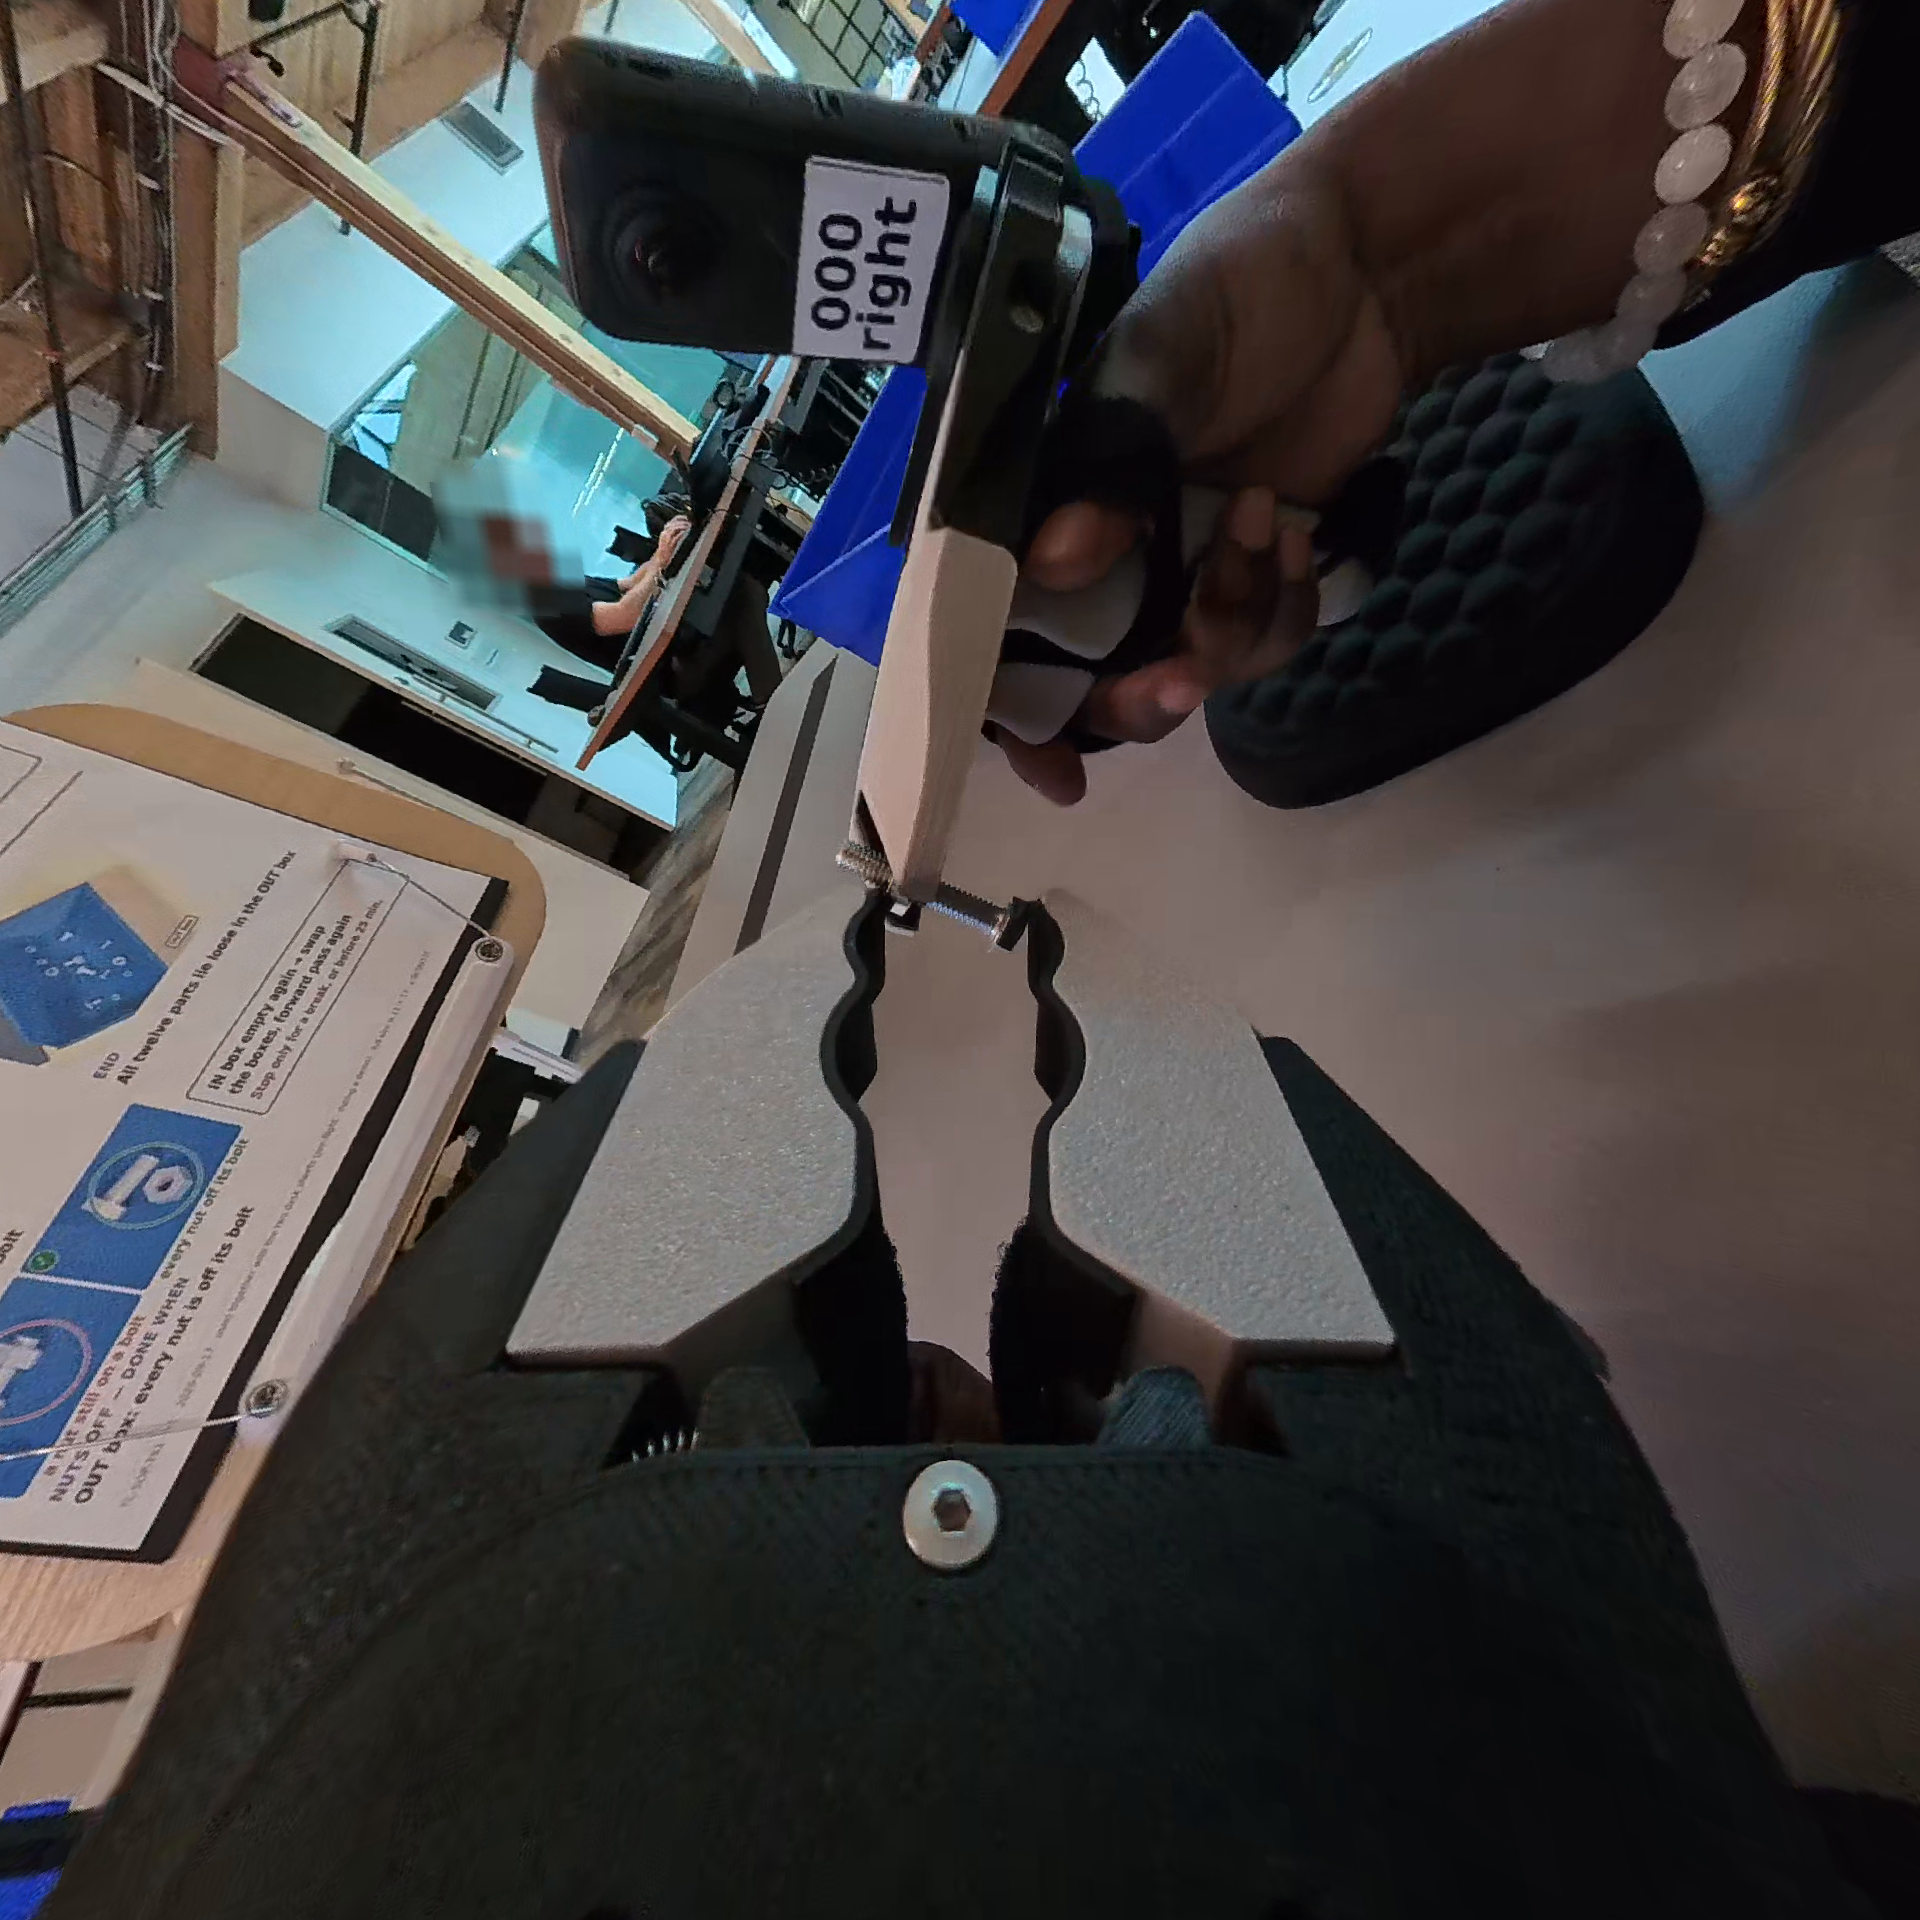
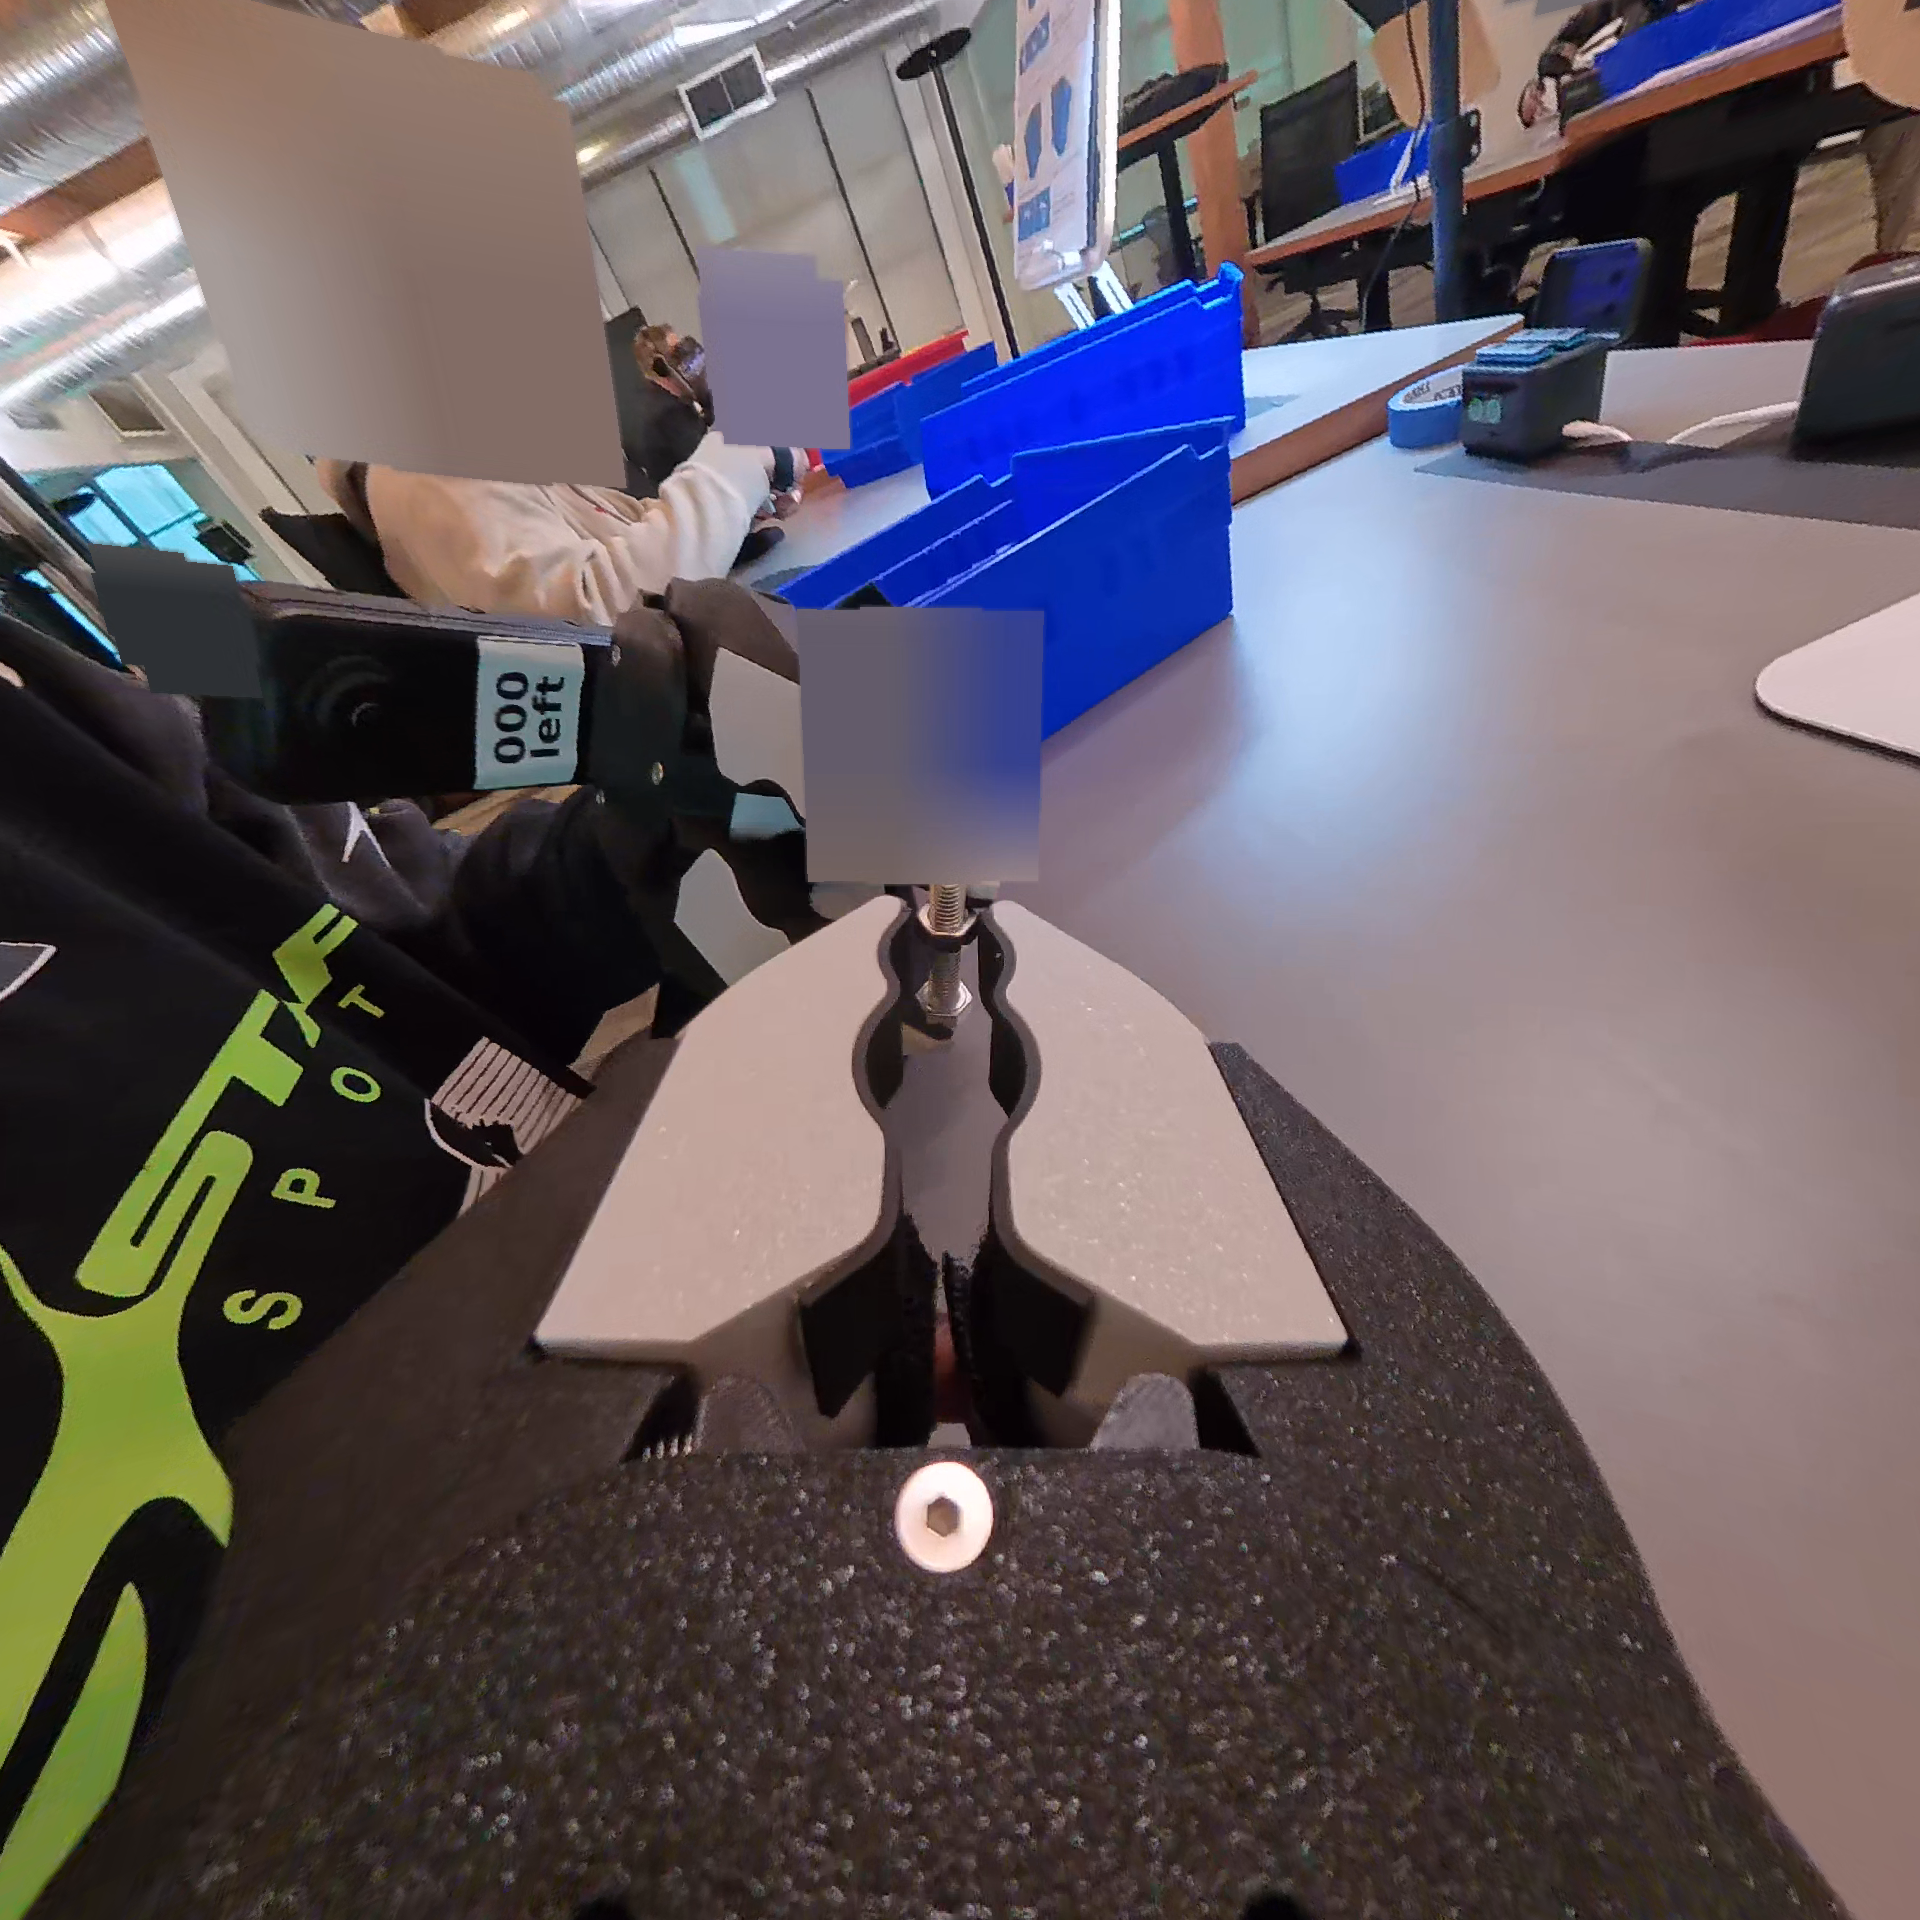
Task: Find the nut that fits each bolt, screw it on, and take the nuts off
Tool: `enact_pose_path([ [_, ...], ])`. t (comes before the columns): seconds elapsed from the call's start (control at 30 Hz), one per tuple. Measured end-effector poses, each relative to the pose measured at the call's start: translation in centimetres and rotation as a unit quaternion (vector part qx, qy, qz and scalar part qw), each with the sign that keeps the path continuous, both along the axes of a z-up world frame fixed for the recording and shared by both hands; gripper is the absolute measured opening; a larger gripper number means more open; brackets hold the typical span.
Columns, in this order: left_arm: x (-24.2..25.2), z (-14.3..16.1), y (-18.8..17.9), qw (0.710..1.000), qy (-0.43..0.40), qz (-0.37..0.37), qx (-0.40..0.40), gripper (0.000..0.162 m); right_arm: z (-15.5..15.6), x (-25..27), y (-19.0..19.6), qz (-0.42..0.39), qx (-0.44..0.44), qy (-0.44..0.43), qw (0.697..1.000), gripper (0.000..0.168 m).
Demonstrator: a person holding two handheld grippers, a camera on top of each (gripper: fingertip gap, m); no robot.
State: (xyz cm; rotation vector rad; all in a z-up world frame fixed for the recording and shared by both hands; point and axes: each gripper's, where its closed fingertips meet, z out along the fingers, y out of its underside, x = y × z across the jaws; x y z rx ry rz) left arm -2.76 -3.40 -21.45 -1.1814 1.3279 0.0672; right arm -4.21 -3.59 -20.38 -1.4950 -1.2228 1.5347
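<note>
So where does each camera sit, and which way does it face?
Left wrist view: sits on the left gripper, rolled sideways, and looks along its fingers at the bolt; shows the right gripper and the hand holding it.
Right wrist view: sits on the right gripper and looks across the grey table toward blue bins; shows the left gripper's camera housing, its tips hidden by a blur.
Both share the bolt and its nut.

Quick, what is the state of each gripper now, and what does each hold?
Left gripper: shut on the head end of the silver threaded bolt.
Right gripper: shut on the same bolt's shaft, just above the silver hex nut.
</note>
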Motion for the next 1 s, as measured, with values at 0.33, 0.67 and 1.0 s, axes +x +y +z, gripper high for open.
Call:
enact_pose_path([
  [0.33,0.5,-0.7,1.5,0.951,-0.196,0.039,-0.237,0.029,2.3,1.2,1.9,-0.056,0.051,0.068,0.995,0.011],
  [0.67,2.0,-0.4,1.4,0.889,-0.287,-0.007,-0.356,0.017,2.1,1.1,1.7,-0.063,0.09,0.078,0.991,0.011],
  [1.0,1.6,-0.3,1.9,0.894,-0.293,0.007,-0.339,0.015,1.6,0.5,1.8,-0.068,0.083,0.071,0.992,0.011],
])
